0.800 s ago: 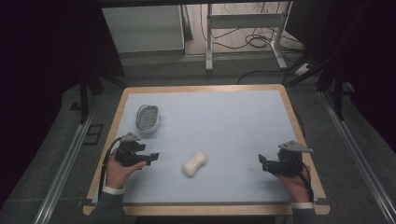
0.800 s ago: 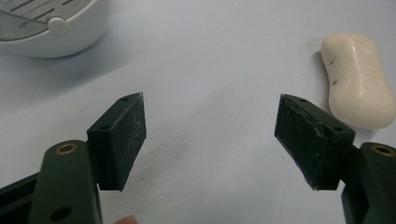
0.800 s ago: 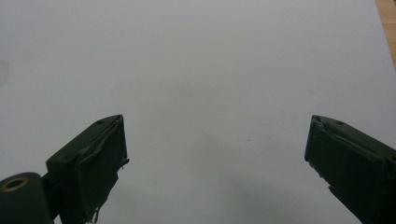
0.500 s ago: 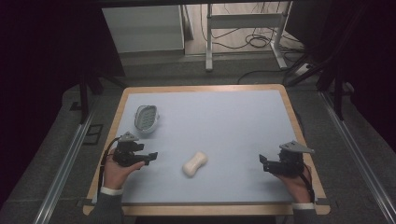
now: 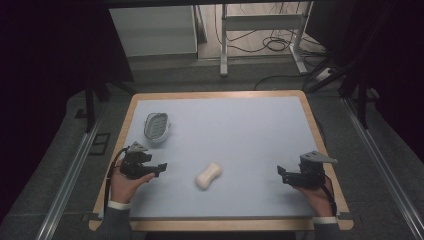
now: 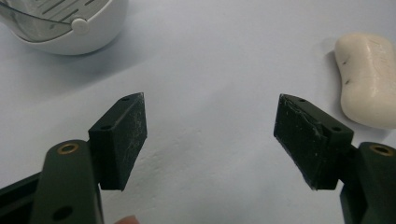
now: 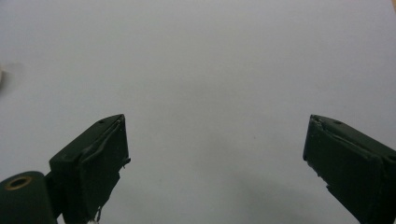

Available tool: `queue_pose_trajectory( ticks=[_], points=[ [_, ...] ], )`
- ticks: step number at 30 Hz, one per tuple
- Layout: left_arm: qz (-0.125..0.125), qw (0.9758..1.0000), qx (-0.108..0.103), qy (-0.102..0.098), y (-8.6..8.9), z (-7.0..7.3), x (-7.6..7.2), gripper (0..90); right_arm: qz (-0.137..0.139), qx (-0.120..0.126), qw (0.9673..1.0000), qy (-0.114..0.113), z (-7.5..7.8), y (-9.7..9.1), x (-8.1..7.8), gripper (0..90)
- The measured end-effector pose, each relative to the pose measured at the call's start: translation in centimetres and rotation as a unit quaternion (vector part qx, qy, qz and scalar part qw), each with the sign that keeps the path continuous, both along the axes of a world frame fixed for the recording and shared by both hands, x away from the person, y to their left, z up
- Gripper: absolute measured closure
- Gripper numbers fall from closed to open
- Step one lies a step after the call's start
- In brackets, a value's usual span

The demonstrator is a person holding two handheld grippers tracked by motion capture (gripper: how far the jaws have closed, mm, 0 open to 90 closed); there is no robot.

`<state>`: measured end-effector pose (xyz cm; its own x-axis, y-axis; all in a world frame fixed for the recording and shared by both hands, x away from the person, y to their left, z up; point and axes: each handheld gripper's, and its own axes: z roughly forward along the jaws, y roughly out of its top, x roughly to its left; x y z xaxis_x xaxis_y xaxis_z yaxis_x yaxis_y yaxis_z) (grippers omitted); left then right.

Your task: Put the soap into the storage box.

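The soap (image 5: pixel 209 175) lies on the bench (image 5: pixel 240 130), near its front edge and a little left of middle, untouched and where it lay a moment ago. Left of it, the left tongs (image 5: pixel 160 167) hover spread and empty, barely shifted. The dish (image 5: pixel 156 127) sits behind them. The right tongs (image 5: pixel 281 173), well apart at the right, gape empty too.

The left gripper (image 6: pixel 210 140) hovers low over a pale blue-grey table surface (image 6: pixel 210 60), its two black jaws spread wide with nothing between them; a cream, waisted bar of soap (image 6: pixel 369 79) lies just beyond the right-hand jaw, apart from it; a white plastic soap dish (image 6: pixel 65 23) with a slotted insert sits at the upper left corner.
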<state>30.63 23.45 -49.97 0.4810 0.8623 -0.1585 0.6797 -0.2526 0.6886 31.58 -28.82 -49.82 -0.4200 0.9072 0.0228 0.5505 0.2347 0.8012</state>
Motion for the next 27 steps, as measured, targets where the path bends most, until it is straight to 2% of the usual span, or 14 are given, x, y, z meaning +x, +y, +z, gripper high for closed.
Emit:
queue_pose_trajectory(
  ticks=[1, 7, 11, 17, 20, 27],
  points=[
    [-0.004, 1.0, 0.006, 0.0, -0.4, 0.1, 0.0, 25.9, 0.0, 0.002, 1.0, -0.003, 0.1, -0.1, 0.0, 6.5],
    [-0.017, 0.9997, 0.015, 0.004, -1.0, -0.1, 0.1, 25.8, -0.005, 0.009, 0.9999, -0.011, 0.6, -0.3, -0.1, 6.8],
    [-0.022, 0.9997, 0.012, 0.007, -1.0, -0.2, 0.3, 25.8, -0.011, 0.004, 0.9998, -0.015, 0.8, -0.3, -0.2, 7.0],
    [-0.02, 0.9998, 0.007, 0.001, -1.0, 0.4, 0.3, 25.8, -0.02, 0.007, 0.9996, -0.018, 1.1, -0.6, -0.6, 7.2],
    [-0.028, 0.9996, 0.007, -0.001, -1.5, 0.5, 0.2, 25.9, -0.023, 0.011, 0.9995, -0.019, 1.1, -0.9, -0.8, 7.4],
    [-0.031, 0.9994, 0.012, -0.007, -2.0, 1.1, -0.2, 26.0, -0.016, 0.012, 0.9997, -0.011, 0.7, -1.1, -0.4, 7.7]
  ],
)
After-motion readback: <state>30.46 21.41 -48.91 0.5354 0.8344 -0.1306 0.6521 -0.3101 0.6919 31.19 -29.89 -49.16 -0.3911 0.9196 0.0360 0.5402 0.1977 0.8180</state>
